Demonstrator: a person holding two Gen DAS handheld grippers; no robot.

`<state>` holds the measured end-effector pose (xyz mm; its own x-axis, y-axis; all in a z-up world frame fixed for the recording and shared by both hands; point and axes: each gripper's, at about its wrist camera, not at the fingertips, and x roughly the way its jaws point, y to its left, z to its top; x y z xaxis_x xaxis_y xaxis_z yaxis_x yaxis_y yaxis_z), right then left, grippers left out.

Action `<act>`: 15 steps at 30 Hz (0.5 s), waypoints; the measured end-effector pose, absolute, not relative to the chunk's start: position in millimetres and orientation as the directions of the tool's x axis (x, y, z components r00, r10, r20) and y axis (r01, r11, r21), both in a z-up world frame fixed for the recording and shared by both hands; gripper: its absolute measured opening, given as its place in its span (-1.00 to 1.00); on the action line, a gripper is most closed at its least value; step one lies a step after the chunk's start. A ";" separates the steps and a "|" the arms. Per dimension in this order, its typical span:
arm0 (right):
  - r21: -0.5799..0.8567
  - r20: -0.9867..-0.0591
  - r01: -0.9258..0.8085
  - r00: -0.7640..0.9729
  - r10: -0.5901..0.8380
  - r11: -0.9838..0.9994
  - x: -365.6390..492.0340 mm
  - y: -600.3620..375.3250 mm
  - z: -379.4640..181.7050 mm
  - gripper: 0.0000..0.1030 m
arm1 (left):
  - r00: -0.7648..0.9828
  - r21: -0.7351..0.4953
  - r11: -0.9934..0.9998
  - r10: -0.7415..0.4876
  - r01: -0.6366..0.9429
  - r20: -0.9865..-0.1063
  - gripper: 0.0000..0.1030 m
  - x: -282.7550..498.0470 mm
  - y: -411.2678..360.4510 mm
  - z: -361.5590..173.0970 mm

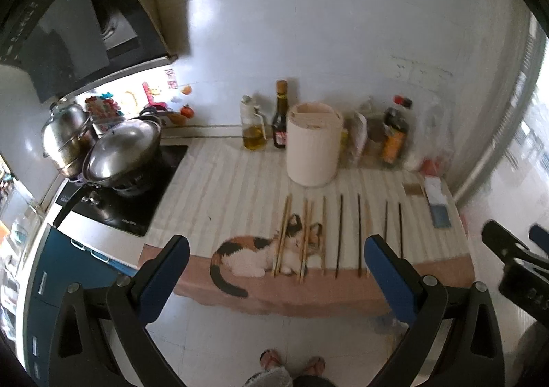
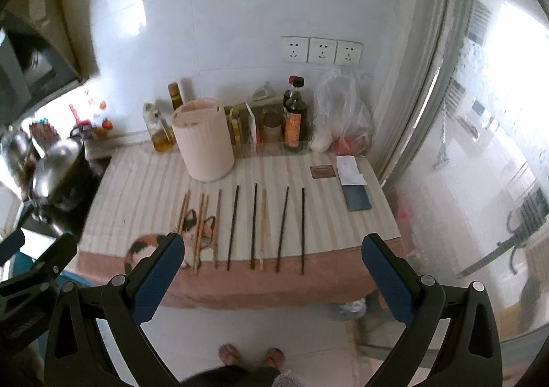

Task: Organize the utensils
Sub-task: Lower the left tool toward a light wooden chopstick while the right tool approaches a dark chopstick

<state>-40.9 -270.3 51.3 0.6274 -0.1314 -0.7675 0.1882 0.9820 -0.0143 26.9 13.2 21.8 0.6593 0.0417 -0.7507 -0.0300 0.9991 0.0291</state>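
Note:
Several chopsticks lie side by side on a striped cloth with a cat print: light wooden ones (image 1: 283, 236) (image 2: 200, 229) at the left, dark ones (image 1: 339, 236) (image 2: 233, 227) toward the right. A cream cylindrical holder (image 1: 314, 145) (image 2: 203, 139) stands upright behind them. My left gripper (image 1: 274, 270) is open and empty, held above the floor in front of the counter. My right gripper (image 2: 271, 266) is open and empty, also in front of the counter edge; it shows at the right edge of the left wrist view (image 1: 514, 249).
Oil and sauce bottles (image 1: 254, 126) (image 2: 295, 115), packets and a plastic bag (image 2: 343, 115) line the back wall. Steel pots (image 1: 120, 150) sit on a black cooktop (image 1: 137, 201) at the left. A blue card (image 2: 357, 197) and paper lie at the right. Feet (image 2: 252, 357) stand below.

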 end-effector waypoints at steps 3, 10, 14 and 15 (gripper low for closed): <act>0.025 -0.761 0.210 0.638 -0.118 0.977 -23.2 -288.8 37.4 1.00 | 0.680 0.039 0.996 0.084 -0.082 -0.728 1.00 41.6 15.4 10.5; 0.009 -0.812 0.211 0.572 -0.116 0.977 12.9 -309.5 -31.3 0.97 | 0.618 0.161 0.976 0.219 -0.148 -0.755 1.00 89.2 6.8 -53.5; -0.011 -0.833 0.213 0.539 -0.127 0.977 40.1 -316.4 -71.8 0.76 | 0.570 0.200 0.970 0.243 -0.138 -0.785 1.00 116.2 7.3 -89.5; -0.007 -0.843 0.214 0.525 -0.121 0.977 51.9 -318.1 -83.1 0.73 | 0.559 0.200 0.971 0.241 -0.134 -0.794 1.00 121.6 9.5 -97.4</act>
